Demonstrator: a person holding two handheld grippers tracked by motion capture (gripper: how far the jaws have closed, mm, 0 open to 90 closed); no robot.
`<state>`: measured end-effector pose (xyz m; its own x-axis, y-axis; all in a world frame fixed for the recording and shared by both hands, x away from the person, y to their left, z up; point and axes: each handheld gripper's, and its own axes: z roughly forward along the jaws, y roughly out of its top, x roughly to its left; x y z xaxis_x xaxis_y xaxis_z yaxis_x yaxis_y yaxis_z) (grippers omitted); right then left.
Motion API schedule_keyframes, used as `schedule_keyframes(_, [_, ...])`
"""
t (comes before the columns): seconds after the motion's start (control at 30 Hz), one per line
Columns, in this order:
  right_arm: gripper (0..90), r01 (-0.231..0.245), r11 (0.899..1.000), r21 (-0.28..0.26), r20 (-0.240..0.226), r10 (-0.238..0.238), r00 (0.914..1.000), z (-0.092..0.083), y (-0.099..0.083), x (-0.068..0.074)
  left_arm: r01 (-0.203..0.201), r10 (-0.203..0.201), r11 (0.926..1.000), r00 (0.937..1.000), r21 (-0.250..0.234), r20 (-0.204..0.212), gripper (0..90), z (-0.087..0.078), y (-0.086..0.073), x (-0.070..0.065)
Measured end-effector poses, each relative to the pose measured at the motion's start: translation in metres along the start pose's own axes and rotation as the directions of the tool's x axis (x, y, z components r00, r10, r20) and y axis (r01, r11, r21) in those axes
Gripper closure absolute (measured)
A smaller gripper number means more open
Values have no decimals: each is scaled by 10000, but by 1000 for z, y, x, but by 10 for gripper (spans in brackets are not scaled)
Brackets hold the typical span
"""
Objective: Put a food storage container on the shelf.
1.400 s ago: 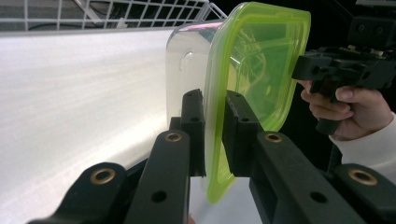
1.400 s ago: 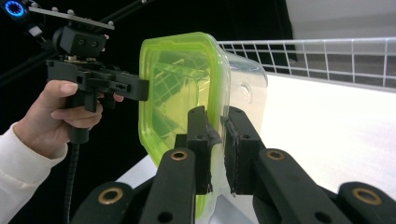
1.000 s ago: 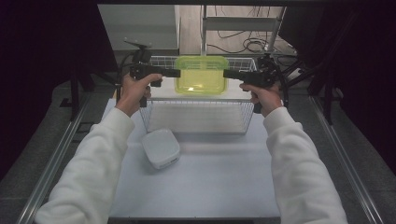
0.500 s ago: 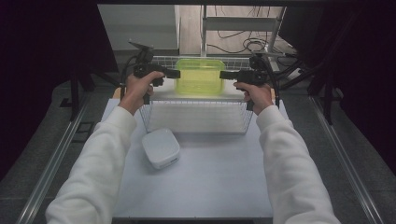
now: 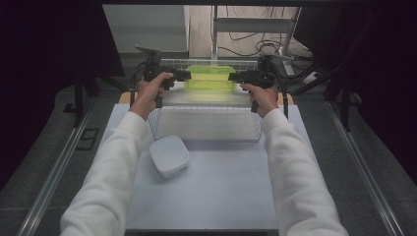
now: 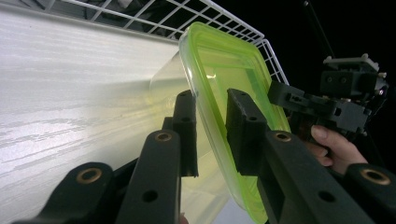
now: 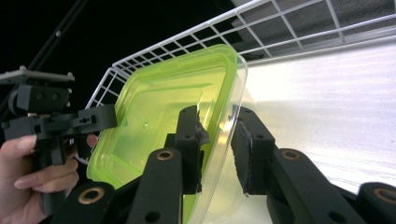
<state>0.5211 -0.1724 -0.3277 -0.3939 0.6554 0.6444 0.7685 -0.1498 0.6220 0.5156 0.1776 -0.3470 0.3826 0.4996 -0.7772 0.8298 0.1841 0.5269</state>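
A clear tub with a lime-green lid [image 5: 210,78] stands on edge at the far end of the white wire basket [image 5: 204,125]. My left gripper [image 5: 184,74] is at its left side and my right gripper [image 5: 233,77] at its right. In the left gripper view the tub's rim [image 6: 233,60] runs between the jaws of the left gripper [image 6: 212,100], with a gap beside one pad. In the right gripper view the rim [image 7: 163,107] likewise sits loose inside the right gripper [image 7: 215,114]. Both pairs of jaws have just been opening and stand open around the rim.
A white lidded tub [image 5: 169,155] lies on the pale tabletop [image 5: 211,196], just in front of the basket's left corner. The basket's wire rim [image 6: 154,9] rises behind the green-lidded tub. Dark surroundings and cables lie beyond the table's far edge.
Both hands have carried the green-lidded tub down into the far end of the basket. It now looks shorter from above.
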Motion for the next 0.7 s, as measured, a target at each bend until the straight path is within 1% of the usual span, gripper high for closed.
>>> schedule_keyframes(0.07, [710, -194, 9996, -218, 22, 194, 9998, 1, -3, 0, -24, 24, 9999, 10000, -100, -11, 732, 1, -1, 1])
schedule_keyframes(0.1, [707, -222, 9995, -238, 39, 223, 9997, 1, -3, 0, -135, 133, 9998, 9998, -113, -124, 722, 2, -1, 0])
schedule_keyframes(0.13, [678, -271, 9992, -295, 69, 273, 9996, 1, -4, 0, -258, 254, 9995, 9994, -159, -250, 705, 2, -2, -1])
schedule_keyframes(0.17, [525, -363, 9983, -449, 234, 374, 9990, 1, -6, 0, -547, 527, 9980, 9965, -306, -644, 640, 4, -3, -4])
schedule_keyframes(0.2, [525, -363, 9983, -449, 234, 374, 9990, 1, -6, 0, -547, 527, 9980, 9965, -306, -644, 590, 4, -3, -4])
schedule_keyframes(0.23, [424, -422, 9958, -807, 212, 441, 9988, 1, -10, 1, -806, 755, 9949, 9938, -602, -822, 534, 4, -4, -7])
schedule_keyframes(0.27, [395, -381, 9939, -1037, 279, 413, 9988, 0, -11, 1, -806, 755, 9949, 9938, -602, -822, 498, 4, -4, -7])
schedule_keyframes(0.3, [353, -211, 9913, -1297, 340, 257, 9991, -1, -13, 3, -1105, 1012, 9901, 9893, -865, -1047, 474, 3, -5, -11])
schedule_keyframes(0.33, [353, -211, 9913, -1297, 340, 257, 9991, -1, -13, 3, -1105, 1012, 9901, 9893, -865, -1047, 451, 3, -5, -11])
schedule_keyframes(0.37, [311, -36, 9900, -1410, 461, 102, 9989, -2, -15, 6, -1299, 1181, 9865, 9861, -993, -1166, 451, 2, -6, -14])
schedule_keyframes(0.4, [281, 261, 9862, -1633, 698, -148, 9974, -4, -18, 11, -1403, 1281, 9848, 9849, -1026, -1165, 419, 2, -6, -15])
schedule_keyframes(0.43, [280, 367, 9809, -1909, 664, -244, 9975, -6, -20, 13, -1540, 1412, 9822, 9829, -1071, -1180, 406, 0, -7, -17])
schedule_keyframes(0.47, [266, 477, 9755, -2146, 568, -363, 9977, -9, -23, 15, -1716, 1572, 9785, 9796, -1147, -1248, 388, -2, -8, -20])
schedule_keyframes(0.5, [256, 721, 9705, -2302, 488, -624, 9969, -13, -26, 18, -2098, 1916, 9693, 9712, -1280, -1414, 361, -6, -11, -25])
schedule_keyframes(0.53, [256, 721, 9705, -2302, 488, -624, 9969, -13, -26, 18, -2098, 1916, 9693, 9712, -1280, -1414, 350, -6, -11, -25])
schedule_keyframes(0.57, [256, 848, 9694, -2304, 430, -769, 9961, -15, -28, 18, -2286, 2096, 9650, 9668, -1286, -1459, 350, -8, -12, -28])
schedule_keyframes(0.6, [253, 1002, 9651, -2418, 357, -943, 9949, -21, -31, 20, -2478, 2289, 9607, 9621, -1250, -1481, 325, -10, -14, -31])
schedule_keyframes(0.63, [253, 1160, 9630, -2433, 402, -1095, 9932, -25, -32, 21, -2802, 2621, 9530, 9532, -1149, -1505, 310, -15, -17, -37])
schedule_keyframes(0.67, [253, 1160, 9630, -2433, 402, -1095, 9932, -25, -32, 21, -2802, 2621, 9530, 9532, -1149, -1505, 297, -15, -17, -37])
schedule_keyframes(0.7, [254, 1390, 9595, -2450, 325, -1351, 9903, -33, -35, 24, -3179, 2994, 9415, 9413, -1116, -1557, 288, -21, -22, -43])
